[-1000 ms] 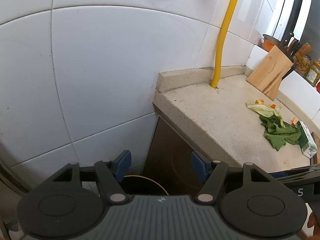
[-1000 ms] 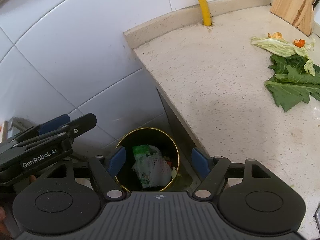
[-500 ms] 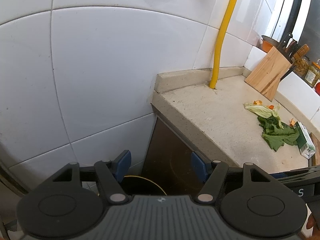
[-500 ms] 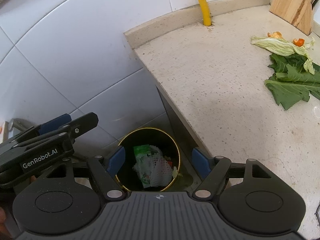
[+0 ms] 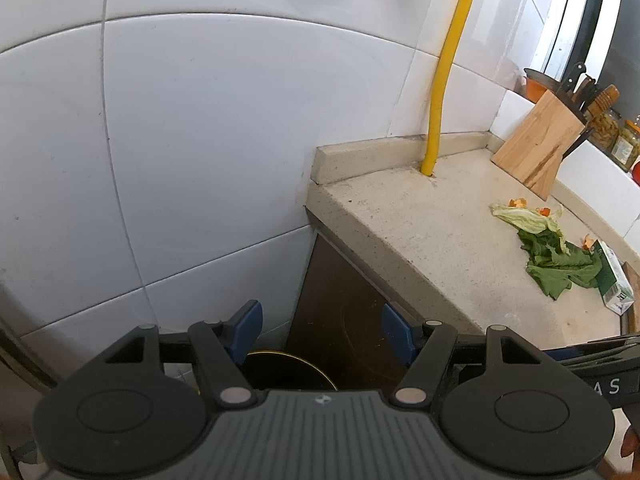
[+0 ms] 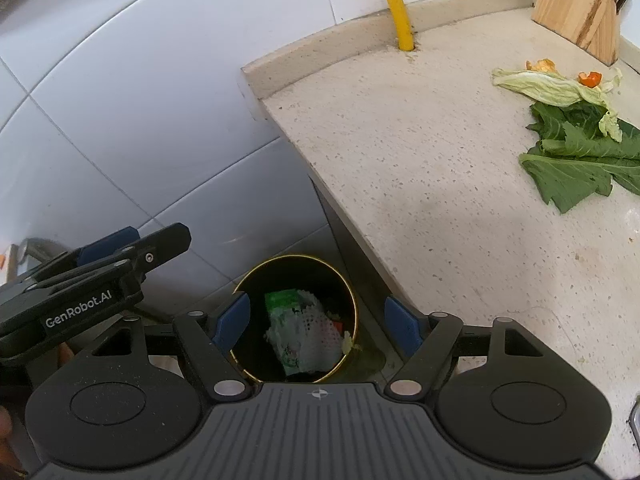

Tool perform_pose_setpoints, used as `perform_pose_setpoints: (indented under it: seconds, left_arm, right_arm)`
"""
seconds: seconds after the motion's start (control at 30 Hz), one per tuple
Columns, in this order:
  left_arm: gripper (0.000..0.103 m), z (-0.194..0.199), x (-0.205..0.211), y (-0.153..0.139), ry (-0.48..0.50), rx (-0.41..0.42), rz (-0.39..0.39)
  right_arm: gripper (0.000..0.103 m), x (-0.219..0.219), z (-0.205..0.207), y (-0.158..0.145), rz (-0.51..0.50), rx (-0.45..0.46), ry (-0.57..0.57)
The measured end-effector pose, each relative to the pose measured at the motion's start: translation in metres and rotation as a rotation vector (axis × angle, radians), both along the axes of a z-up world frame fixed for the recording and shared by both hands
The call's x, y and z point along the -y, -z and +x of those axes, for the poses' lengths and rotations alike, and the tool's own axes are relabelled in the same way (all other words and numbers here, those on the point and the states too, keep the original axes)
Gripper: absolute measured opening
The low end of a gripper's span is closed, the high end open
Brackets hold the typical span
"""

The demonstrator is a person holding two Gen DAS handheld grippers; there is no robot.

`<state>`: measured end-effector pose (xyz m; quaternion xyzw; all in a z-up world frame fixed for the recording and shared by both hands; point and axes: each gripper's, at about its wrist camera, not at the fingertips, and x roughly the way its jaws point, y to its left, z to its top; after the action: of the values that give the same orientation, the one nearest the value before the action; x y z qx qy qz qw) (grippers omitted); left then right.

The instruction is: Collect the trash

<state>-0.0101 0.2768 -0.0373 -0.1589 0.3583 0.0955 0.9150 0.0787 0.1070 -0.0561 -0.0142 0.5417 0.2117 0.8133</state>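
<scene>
A round black bin (image 6: 352, 304) with a gold rim stands on the floor beside the counter's end; a green wrapper and white netting (image 6: 304, 330) lie inside. My right gripper (image 6: 318, 322) hangs open above it, nothing between its blue pads. My left gripper (image 5: 320, 330) is open and empty too, over the bin's edge (image 5: 280, 368); its black body shows at the left of the right wrist view. On the counter lie green leaves (image 6: 576, 160), a pale cabbage leaf (image 6: 540, 86), orange peel bits (image 6: 590, 78) and a small carton (image 5: 614, 282).
The speckled counter (image 6: 440, 184) ends at a white tiled wall (image 5: 180, 140). A yellow pipe (image 5: 444, 80) rises from its back corner. A wooden knife block (image 5: 536, 152) and jars (image 5: 616, 140) stand at the far right. A dark cabinet side (image 5: 340, 320) drops below the counter.
</scene>
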Motion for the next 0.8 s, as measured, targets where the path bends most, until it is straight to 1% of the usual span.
perform_pose_setpoints:
  seconds: [0.43,0.7,0.8]
  left_arm:
    - [0.06,0.0002,-0.0008,0.0016,-0.005,-0.001,0.006]
    - [0.06,0.0016,0.0018,0.0033,-0.003,-0.007,0.035]
    - [0.06,0.0024,0.0026,0.0048,-0.002,-0.013,0.034]
  right_arm:
    - [0.081,-0.0028,0.0044,0.0045,0.012,-0.017,-0.02]
    - [0.081,-0.0008,0.0061,0.0063,0.022,-0.025,-0.032]
    - [0.081,-0.0001,0.008,0.0078,0.032,-0.031,-0.042]
